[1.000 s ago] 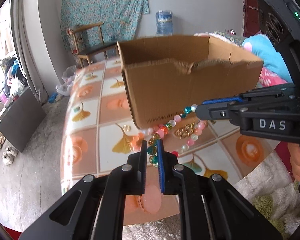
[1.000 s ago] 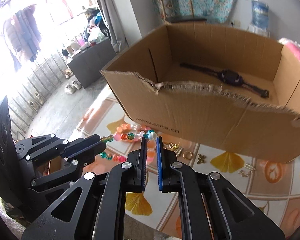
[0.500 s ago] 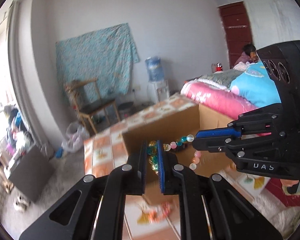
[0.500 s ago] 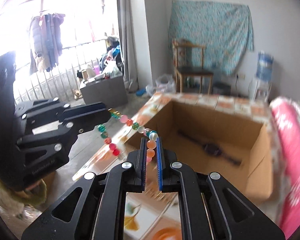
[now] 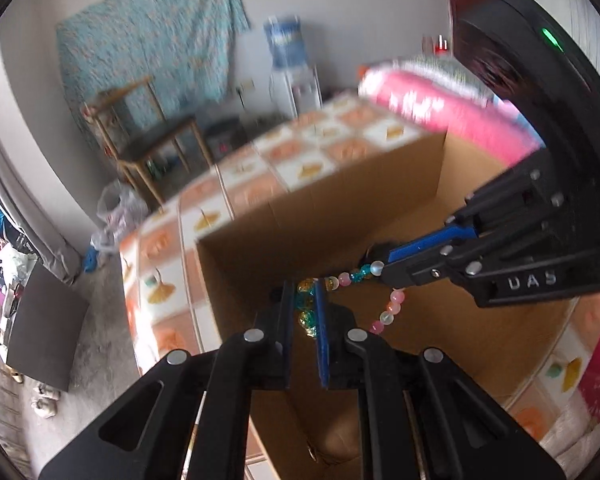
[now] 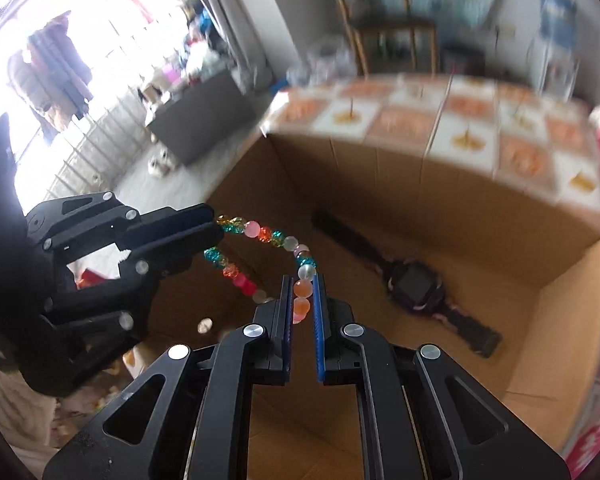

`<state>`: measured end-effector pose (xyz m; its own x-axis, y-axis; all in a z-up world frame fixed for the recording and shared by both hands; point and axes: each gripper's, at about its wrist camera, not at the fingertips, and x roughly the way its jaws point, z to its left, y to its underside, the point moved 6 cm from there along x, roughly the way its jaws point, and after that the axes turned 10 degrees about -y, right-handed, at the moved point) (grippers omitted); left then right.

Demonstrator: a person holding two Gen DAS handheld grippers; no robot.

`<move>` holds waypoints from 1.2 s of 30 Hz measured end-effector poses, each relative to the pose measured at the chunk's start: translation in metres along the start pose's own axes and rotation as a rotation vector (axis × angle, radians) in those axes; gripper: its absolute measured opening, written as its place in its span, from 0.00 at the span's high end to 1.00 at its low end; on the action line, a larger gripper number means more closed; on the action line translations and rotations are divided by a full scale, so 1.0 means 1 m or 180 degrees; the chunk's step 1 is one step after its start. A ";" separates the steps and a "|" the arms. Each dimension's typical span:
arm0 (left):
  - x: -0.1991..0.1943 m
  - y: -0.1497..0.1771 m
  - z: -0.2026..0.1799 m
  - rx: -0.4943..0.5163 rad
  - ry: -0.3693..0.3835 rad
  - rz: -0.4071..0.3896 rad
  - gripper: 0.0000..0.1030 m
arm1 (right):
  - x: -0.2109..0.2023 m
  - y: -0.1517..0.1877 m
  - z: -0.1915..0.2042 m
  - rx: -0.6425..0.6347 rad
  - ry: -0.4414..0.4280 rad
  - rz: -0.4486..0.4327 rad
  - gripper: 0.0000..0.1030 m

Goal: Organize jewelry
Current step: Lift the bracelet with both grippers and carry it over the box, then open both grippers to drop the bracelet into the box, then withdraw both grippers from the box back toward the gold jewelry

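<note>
Here the bead bracelet (image 6: 260, 236) hangs in the air above the open cardboard box (image 6: 380, 176), a single loop of round beads in pink, orange, teal, gold and milky white, some crackled and glassy, some smooth. It is stretched between two claws. The left gripper (image 5: 304, 300) is clenched on a run of gold and teal beads, and the right gripper (image 6: 302, 292) is clenched on pale and orange beads at the other side of the loop; between them one strand runs nearly taut and the other sags in a curve.

Below, on the box floor toward the far wall, one dark wristwatch (image 6: 414, 286) lies flat with its strap stretched out, well apart from the bracelet. The rest of the box floor around it is bare brown card, with the most open room toward the near wall. The box's four walls stand upright, and its top edges are open.

The box sits on a table (image 6: 468, 128) covered in an orange-and-white tile pattern with leaf motifs; a strip of that covering shows beyond the far edge of the box. A few small items lie on the table near the box's left corner, too blurred to tell.
</note>
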<state>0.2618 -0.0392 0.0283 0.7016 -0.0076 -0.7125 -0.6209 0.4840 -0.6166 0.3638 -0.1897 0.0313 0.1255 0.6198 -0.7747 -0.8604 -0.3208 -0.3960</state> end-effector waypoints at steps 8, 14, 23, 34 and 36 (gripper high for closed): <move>0.039 0.020 -0.009 0.0177 0.0053 0.0586 0.90 | 0.045 0.001 -0.022 0.0395 -0.0099 0.0615 0.91; 0.032 0.020 0.003 -0.0015 0.0043 0.0573 0.67 | 0.027 -0.003 -0.023 0.0519 -0.0249 0.0368 0.85; -0.060 0.017 0.037 -0.0480 0.0158 -0.0010 0.23 | -0.085 0.024 0.034 -0.0082 -0.0200 -0.0711 0.45; -0.131 0.102 0.045 -0.1069 0.0178 -0.0284 0.05 | -0.113 0.141 0.077 -0.0180 -0.0041 -0.1339 0.19; -0.120 0.124 0.036 -0.1067 -0.0031 -0.0174 0.05 | -0.088 0.153 0.066 -0.0060 0.0047 -0.1246 0.18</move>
<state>0.1133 0.0536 0.0491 0.7394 -0.0165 -0.6730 -0.6615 0.1684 -0.7308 0.1883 -0.2458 0.0715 0.4495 0.6876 -0.5702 -0.7369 -0.0753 -0.6718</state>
